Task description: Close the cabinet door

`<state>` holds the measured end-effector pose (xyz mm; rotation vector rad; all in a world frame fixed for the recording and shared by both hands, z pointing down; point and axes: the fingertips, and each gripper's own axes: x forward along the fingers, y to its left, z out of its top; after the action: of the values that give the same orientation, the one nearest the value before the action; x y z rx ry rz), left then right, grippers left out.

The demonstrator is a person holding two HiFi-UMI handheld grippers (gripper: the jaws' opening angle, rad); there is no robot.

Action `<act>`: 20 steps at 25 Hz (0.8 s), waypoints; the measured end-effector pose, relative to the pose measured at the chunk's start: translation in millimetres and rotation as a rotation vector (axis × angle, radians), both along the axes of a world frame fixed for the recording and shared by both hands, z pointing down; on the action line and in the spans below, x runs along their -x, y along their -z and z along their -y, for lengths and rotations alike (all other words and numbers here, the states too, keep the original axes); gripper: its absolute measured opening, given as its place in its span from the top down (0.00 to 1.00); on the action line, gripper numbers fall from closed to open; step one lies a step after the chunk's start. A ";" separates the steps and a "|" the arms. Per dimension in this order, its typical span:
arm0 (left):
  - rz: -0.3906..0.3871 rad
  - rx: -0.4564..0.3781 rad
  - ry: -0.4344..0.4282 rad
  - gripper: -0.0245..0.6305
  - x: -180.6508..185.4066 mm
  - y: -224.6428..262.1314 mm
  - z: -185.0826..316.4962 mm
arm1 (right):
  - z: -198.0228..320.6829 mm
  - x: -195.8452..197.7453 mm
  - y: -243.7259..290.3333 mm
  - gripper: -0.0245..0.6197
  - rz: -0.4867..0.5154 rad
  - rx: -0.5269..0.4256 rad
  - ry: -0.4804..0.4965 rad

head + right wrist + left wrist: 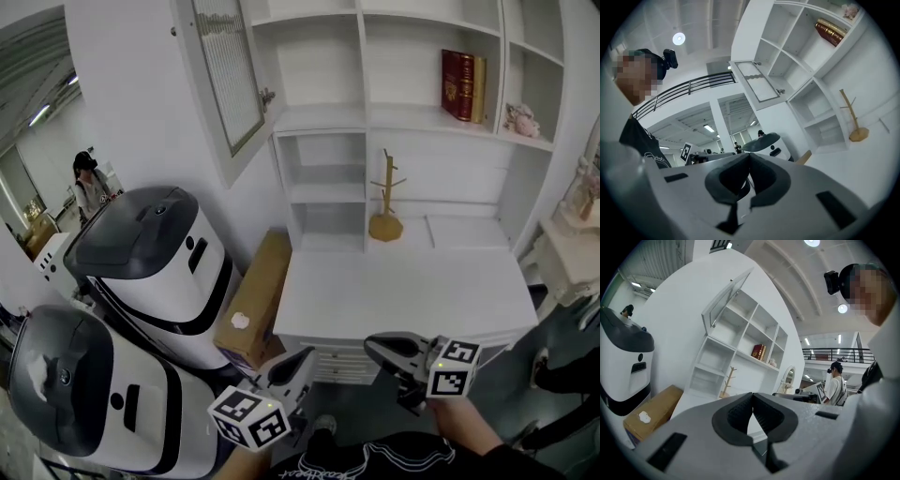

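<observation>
The glass-paned white cabinet door (230, 84) hangs swung out to the left of the top-left shelf bay, with a small knob (267, 96) on its free edge. It also shows in the left gripper view as the door (726, 301) and in the right gripper view as the door (757, 84). Both grippers are low in front of the desk, far below the door and touching nothing. My left gripper (305, 356) (753, 397) is shut and empty. My right gripper (372, 344) (749, 157) has its jaws together, also empty.
A white desk (403, 291) stands under the shelves with a wooden mug tree (385, 202) at its back. Red books (459, 84) and a plush toy (520, 120) sit on upper shelves. A cardboard box (253, 300) and white-grey machines (155, 272) stand at the left.
</observation>
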<state>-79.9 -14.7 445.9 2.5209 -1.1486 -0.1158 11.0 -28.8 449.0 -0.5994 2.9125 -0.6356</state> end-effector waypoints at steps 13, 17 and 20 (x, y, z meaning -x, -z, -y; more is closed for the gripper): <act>-0.013 -0.085 -0.097 0.96 80.0 43.0 123.8 | 120.6 76.7 46.8 0.95 -0.036 -0.100 -0.075; -0.013 -0.135 -0.108 0.96 98.6 56.1 143.5 | 142.9 83.1 63.1 0.95 -0.041 -0.155 -0.123; -0.013 -0.168 -0.132 0.96 100.5 64.6 153.2 | 151.4 87.7 71.8 0.95 -0.052 -0.180 -0.138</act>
<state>-180.4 -167.9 381.3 2.7302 -1.0016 -0.2020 -76.7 -180.2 377.2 -0.7952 2.9010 -0.3422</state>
